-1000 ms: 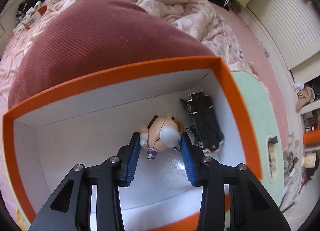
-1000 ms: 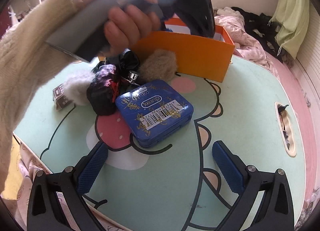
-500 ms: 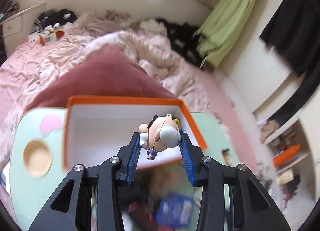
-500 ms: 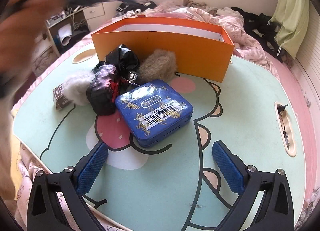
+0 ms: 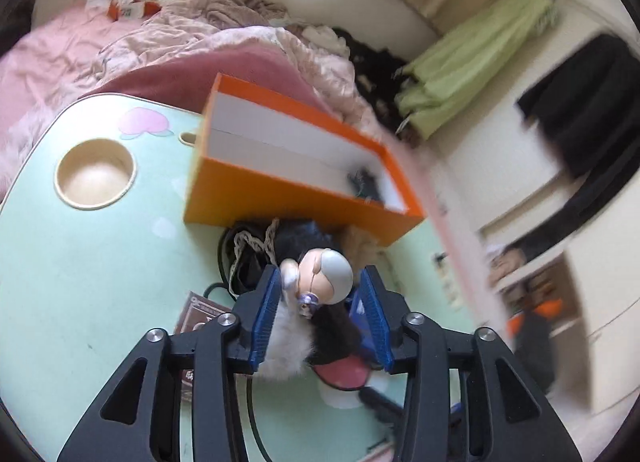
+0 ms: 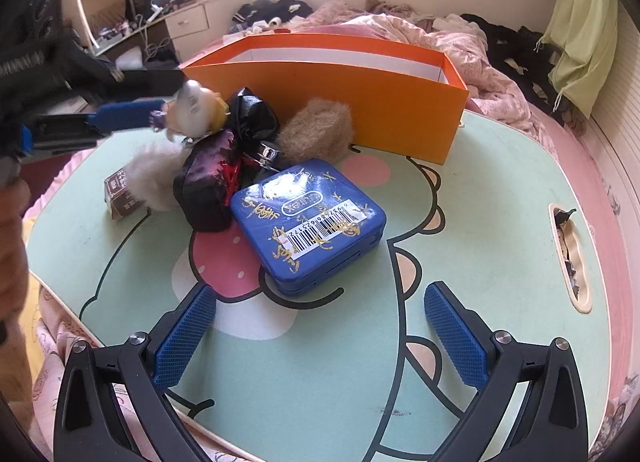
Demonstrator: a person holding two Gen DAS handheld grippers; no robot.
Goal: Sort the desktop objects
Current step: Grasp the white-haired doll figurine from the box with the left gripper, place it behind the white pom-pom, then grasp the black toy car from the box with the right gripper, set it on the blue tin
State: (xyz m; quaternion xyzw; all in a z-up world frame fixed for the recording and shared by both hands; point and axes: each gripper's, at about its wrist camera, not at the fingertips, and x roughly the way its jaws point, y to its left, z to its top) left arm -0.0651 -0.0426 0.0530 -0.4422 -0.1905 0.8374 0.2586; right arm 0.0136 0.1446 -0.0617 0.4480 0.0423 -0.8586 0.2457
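Observation:
A small big-headed figurine [image 5: 320, 278] sits between the blue pads of my left gripper [image 5: 320, 276], whose jaws are opening. It leans on the left pad, and a gap shows at the right pad. The right wrist view shows the figurine [image 6: 196, 106] hanging at the left gripper's [image 6: 160, 98] tip, over a pile of fluffy and black items. Behind the pile stands the orange box [image 5: 280, 190] with a dark toy car [image 5: 364, 182] inside. My right gripper [image 6: 320, 326] is open and holds nothing, low over the table's front, short of a blue tin [image 6: 312, 222].
The pile holds a tan fur ball [image 6: 316, 130], a white fur ball [image 6: 156, 178], a black wrapped bundle [image 6: 208, 190] and a small brown box [image 6: 122, 194]. The green cartoon table [image 6: 480, 242] has a round cup recess [image 5: 94, 174] and a side slot [image 6: 570, 254]. A bed lies behind.
My left gripper has pulled back from inside the orange box, carrying the figurine out over the pile, and its jaws have widened. The right gripper has stayed still.

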